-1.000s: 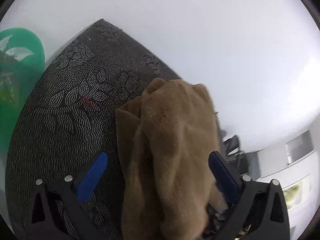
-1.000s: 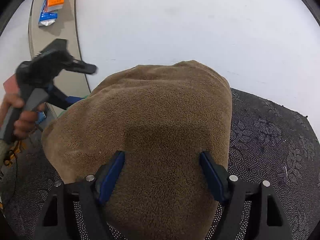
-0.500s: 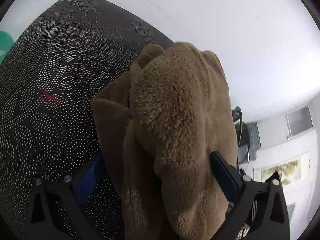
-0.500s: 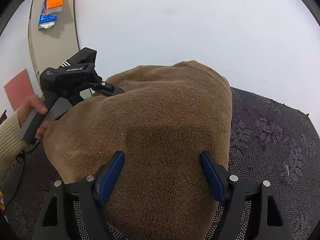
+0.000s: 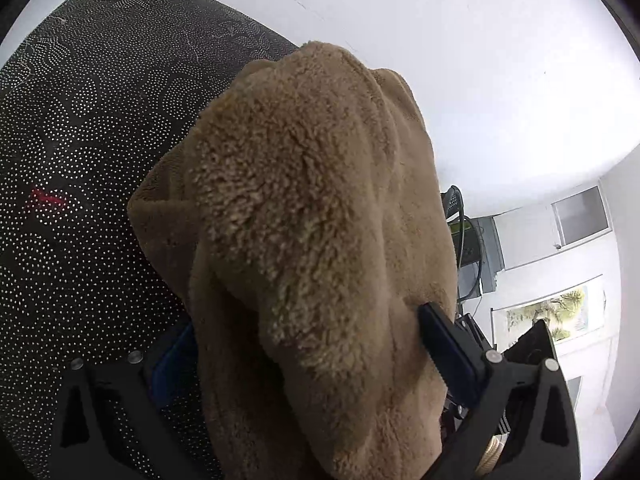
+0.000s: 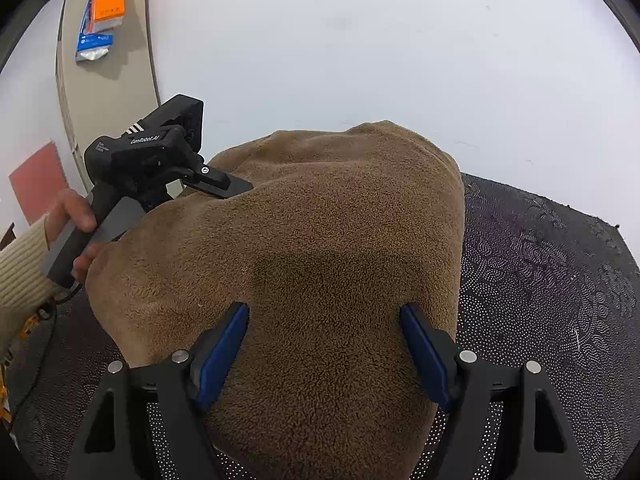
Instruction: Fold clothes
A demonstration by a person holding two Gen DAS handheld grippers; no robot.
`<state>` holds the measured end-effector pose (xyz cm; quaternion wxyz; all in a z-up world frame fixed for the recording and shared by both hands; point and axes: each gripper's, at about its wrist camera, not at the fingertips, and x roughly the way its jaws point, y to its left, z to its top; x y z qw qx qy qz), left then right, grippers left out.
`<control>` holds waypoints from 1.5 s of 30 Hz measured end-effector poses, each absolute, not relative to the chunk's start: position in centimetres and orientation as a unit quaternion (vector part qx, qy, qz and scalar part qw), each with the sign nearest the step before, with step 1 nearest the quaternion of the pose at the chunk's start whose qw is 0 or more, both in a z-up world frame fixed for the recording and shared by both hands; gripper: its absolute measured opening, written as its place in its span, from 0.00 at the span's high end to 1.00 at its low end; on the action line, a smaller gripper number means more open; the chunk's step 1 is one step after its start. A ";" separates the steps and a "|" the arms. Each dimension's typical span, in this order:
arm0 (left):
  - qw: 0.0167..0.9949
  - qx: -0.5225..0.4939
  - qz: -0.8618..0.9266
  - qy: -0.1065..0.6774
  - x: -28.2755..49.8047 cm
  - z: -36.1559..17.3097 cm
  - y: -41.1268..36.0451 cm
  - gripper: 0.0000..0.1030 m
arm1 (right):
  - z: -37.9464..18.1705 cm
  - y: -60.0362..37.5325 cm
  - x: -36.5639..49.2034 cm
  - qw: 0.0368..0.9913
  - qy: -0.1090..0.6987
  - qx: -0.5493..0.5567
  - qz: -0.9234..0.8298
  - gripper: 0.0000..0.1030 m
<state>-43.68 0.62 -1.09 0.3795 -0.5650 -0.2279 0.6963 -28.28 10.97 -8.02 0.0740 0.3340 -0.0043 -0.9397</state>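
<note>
A thick brown fleece garment lies bunched in a mound on a black dotted mat. My right gripper has the near end of the mound between its blue pads, which dent the fleece on both sides. My left gripper stands wide open around the garment's other end; cloth covers its left pad and brushes the right one. In the right wrist view a hand holds the left gripper at the mound's left edge, with one finger lying on the fleece.
The mat lies on a white table. A beige strip at the far left carries orange and blue packets. A red mark shows on the mat. Beyond the table's edge are cables and a wall picture.
My left gripper has moved in and tilted down onto the garment, so fleece now fills the space between its fingers. The right gripper and its hold are unchanged.
</note>
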 end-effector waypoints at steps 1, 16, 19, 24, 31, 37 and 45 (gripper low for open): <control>0.380 -0.564 0.696 -0.230 -43.6 -1.1 0.6 0.01 | -8.0 11.0 -28.3 0.075 -0.004 0.334 -0.940 0.23; 0.369 -0.556 0.701 -0.253 -40.7 -1.3 0.8 0.01 | -7.8 11.4 -28.0 0.089 -0.011 0.324 -0.942 0.20; 0.339 -0.559 0.713 -0.254 -39.7 -0.9 0.1 0.01 | -7.0 12.1 -26.8 0.078 -0.038 0.310 -0.947 0.18; 0.309 -0.516 0.771 -0.212 -36.7 2.5 -0.8 0.01 | -4.8 11.0 -24.4 0.057 -0.031 0.272 -0.960 0.18; 0.296 -0.460 0.824 -0.146 -31.9 6.1 0.3 0.01 | -4.7 5.1 -25.6 0.088 0.047 0.276 -0.956 0.18; 0.285 -0.477 0.819 -0.143 -34.3 5.5 0.0 0.01 | -6.2 3.0 -27.8 0.084 0.076 0.304 -0.946 0.16; 0.277 -0.503 0.802 -0.165 -34.9 2.6 -0.7 0.01 | -8.3 1.9 -28.7 0.073 0.111 0.333 -0.933 0.02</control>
